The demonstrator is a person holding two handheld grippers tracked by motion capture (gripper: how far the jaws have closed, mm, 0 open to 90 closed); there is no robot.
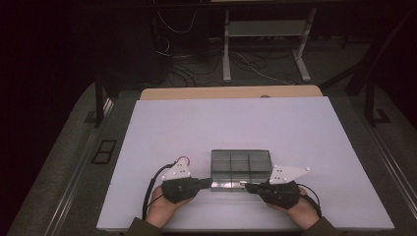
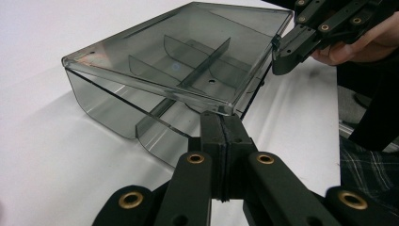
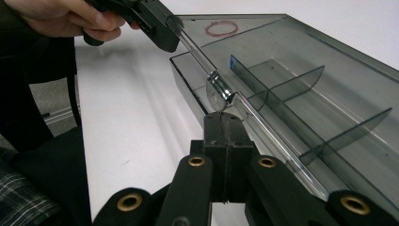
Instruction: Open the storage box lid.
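Observation:
A smoky clear plastic box (image 1: 241,164) with inner dividers (image 2: 202,66) stands on the white table near its front edge. Its compartments look empty. The hinged lid (image 2: 179,52) is lifted a little at the front, leaving a gap above the box wall. My left gripper (image 1: 209,184) is shut on the lid's front edge at its left end, jaw tips pinched on the rim (image 2: 221,117). My right gripper (image 1: 247,186) is shut on the same edge farther right, beside a small clear latch (image 3: 221,92), its tips together (image 3: 223,117).
A small red ring (image 3: 221,28) lies on the table (image 1: 221,123) by the box's left side. The white table stretches wide behind and beside the box. Beyond its far wooden edge (image 1: 231,92) are desk legs and loose cables on the floor.

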